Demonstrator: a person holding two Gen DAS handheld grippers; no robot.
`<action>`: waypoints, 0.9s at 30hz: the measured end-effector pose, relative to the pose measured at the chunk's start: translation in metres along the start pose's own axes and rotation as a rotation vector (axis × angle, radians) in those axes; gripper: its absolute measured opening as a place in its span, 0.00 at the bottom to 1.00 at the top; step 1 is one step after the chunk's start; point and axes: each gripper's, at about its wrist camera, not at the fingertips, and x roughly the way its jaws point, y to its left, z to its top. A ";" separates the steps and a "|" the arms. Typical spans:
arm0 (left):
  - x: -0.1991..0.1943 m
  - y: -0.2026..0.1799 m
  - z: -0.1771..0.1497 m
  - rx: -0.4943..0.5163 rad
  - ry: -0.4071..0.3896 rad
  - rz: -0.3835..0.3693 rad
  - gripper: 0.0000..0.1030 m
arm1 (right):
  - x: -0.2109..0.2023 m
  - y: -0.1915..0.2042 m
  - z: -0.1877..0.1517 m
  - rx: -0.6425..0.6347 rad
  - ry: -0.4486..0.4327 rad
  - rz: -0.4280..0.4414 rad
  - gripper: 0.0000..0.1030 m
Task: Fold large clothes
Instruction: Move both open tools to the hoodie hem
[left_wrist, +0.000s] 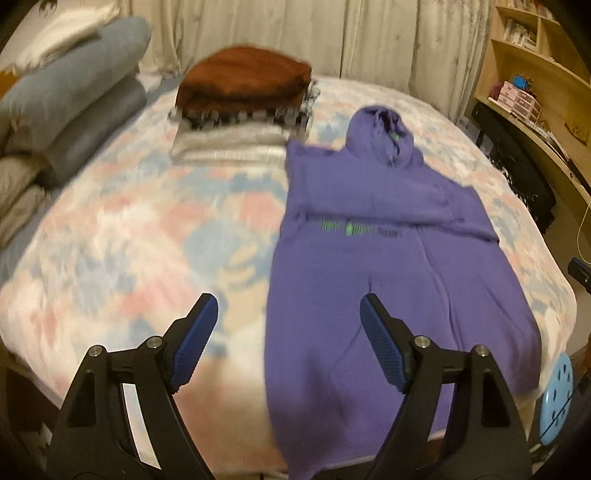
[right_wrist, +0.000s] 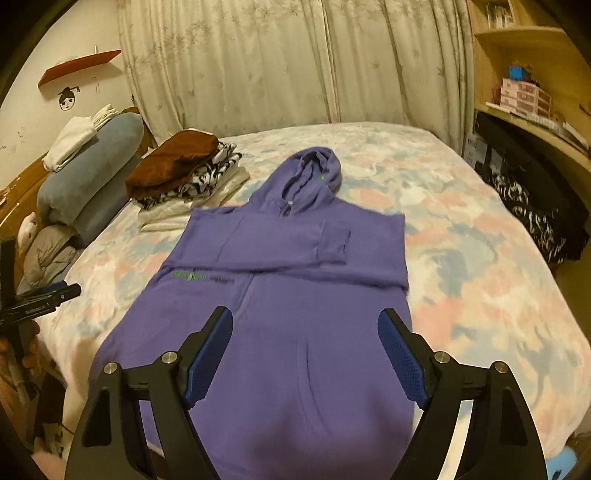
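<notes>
A purple hoodie (right_wrist: 291, 295) is lying flat on a bed (right_wrist: 480, 266) covered in a pink, blue and white patterned spread, with its hood pointing toward the far curtain (right_wrist: 280, 62) and its hem hanging at the near edge of the mattress. Both sleeves are lying folded across the chest, just above a line of green lettering. The right gripper (right_wrist: 306, 354) is hovering above the lower body of the hoodie with its jaws standing wide apart, its blue pads gripping nothing and clear of the cloth, which is showing between them. The left gripper (left_wrist: 289, 339) is also gaping wide and holding nothing; the hoodie's near left edge is showing between its fingers, the left finger over bare bedspread and the right finger over the purple cloth. In the right wrist view the left gripper is appearing as a black frame at the far left edge, held by a hand (right_wrist: 31, 354). A stack of folded clothes (right_wrist: 184, 177), topped by a brown piece, is sitting on the far left part of the bed, near the hood but apart from it. Grey-blue pillows (right_wrist: 88, 173) are piled at the left, and wooden shelves (right_wrist: 532, 92) are standing to the right.
</notes>
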 end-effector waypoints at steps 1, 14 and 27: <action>0.002 0.005 -0.012 -0.015 0.025 -0.018 0.75 | -0.006 -0.006 -0.013 0.007 0.016 -0.004 0.80; 0.055 0.027 -0.084 -0.044 0.195 -0.198 0.75 | -0.002 -0.116 -0.161 0.201 0.218 0.022 0.58; 0.077 0.043 -0.093 -0.035 0.190 -0.328 0.75 | 0.018 -0.122 -0.211 0.245 0.193 0.239 0.43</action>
